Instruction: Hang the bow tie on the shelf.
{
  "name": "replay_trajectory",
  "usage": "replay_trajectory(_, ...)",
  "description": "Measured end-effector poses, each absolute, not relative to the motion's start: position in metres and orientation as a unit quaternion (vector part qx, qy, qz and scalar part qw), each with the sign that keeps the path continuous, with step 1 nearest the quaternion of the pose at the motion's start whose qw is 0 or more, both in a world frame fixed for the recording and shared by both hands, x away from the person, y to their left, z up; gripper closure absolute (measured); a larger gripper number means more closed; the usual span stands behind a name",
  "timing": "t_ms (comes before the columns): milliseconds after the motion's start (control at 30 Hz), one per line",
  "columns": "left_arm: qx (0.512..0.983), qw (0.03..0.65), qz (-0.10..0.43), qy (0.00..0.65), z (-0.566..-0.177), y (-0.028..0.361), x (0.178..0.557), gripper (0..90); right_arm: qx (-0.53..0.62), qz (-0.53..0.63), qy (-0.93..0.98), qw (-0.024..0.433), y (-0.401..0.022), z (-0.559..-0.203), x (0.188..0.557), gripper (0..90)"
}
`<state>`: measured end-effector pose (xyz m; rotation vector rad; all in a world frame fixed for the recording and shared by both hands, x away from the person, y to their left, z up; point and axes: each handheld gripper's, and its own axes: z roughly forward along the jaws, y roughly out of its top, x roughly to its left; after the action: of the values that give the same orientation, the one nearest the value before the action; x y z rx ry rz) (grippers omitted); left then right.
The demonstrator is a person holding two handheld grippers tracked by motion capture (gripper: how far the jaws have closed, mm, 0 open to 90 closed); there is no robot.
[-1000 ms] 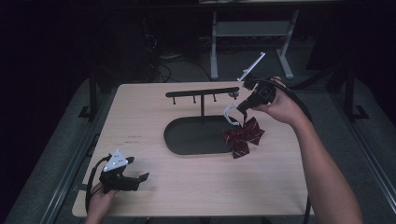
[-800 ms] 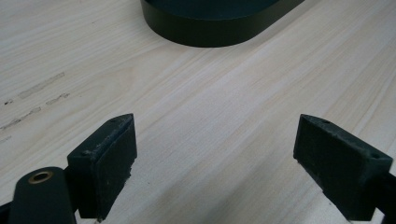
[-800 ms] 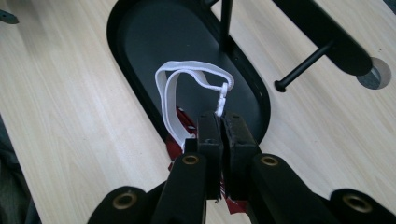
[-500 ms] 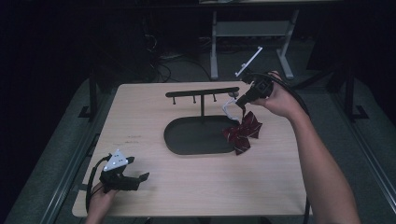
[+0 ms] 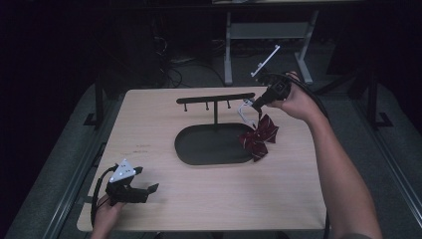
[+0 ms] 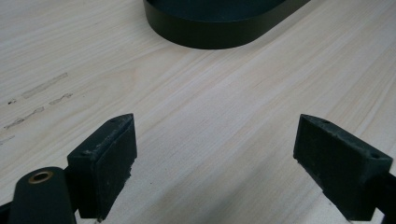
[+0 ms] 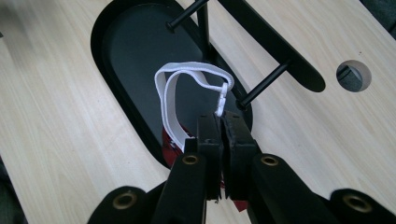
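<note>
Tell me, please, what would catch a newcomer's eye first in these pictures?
Probably the dark red bow tie dangling by its white strap from the shut right gripper, at the right end of the black stand's peg bar. Next comes the stand's dark oval tray at the middle of the pale wooden table, and the left gripper resting open at the near left corner.

My left gripper (image 5: 144, 190) rests low at the near left, jaws wide apart; my right gripper (image 5: 255, 105), arm extended, has jaws closed.
</note>
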<state>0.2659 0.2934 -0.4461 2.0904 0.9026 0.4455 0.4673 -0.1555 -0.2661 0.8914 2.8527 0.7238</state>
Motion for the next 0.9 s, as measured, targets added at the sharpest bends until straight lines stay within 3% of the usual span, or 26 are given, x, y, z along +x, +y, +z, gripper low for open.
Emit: replay_trajectory(900,0.828,0.4,0.179,0.349,-0.445,0.293,0.266,13.1,0.325,0.227,0.917,0.04,-0.168,-0.265,0.488,86.9)
